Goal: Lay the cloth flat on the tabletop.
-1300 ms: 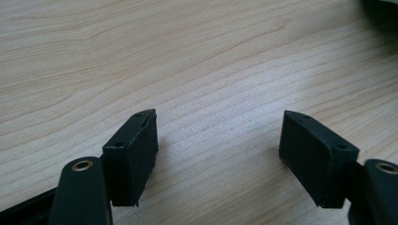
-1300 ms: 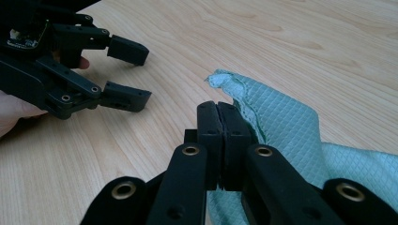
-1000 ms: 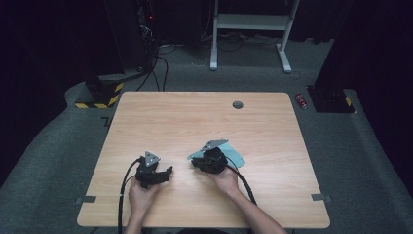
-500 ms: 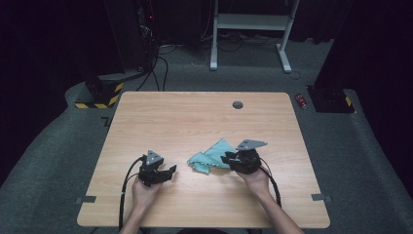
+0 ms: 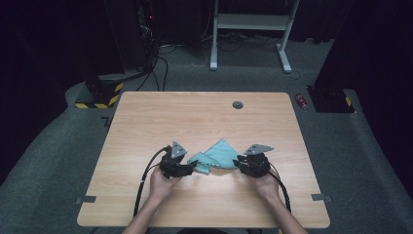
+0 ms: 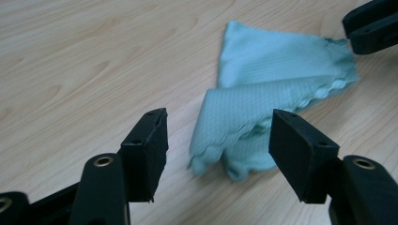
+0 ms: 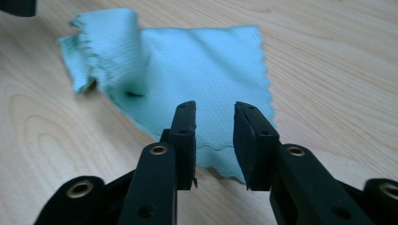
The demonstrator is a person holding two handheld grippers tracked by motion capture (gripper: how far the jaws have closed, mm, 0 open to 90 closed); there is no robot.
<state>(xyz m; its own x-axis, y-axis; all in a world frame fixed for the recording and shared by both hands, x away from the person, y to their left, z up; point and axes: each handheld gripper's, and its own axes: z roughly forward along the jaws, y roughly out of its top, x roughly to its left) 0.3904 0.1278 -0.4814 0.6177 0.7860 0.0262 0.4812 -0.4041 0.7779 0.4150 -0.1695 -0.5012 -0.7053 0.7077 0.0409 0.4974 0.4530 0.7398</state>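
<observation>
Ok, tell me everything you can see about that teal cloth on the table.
The teal cloth is a thin, fine-textured fabric with wavy, pinked edges. It lies on the wooden table, partly folded over itself and bunched at one end. The left gripper is open around the bunched end; the right gripper, jaws narrowly apart, sits at the opposite corner.

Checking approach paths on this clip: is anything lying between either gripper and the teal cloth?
Nothing visible does. The cloth lies half-folded on bare table between the two grippers. The left gripper has wide-open jaws facing its folded edge; the right gripper has jaws narrowly apart over its near corner.
</observation>
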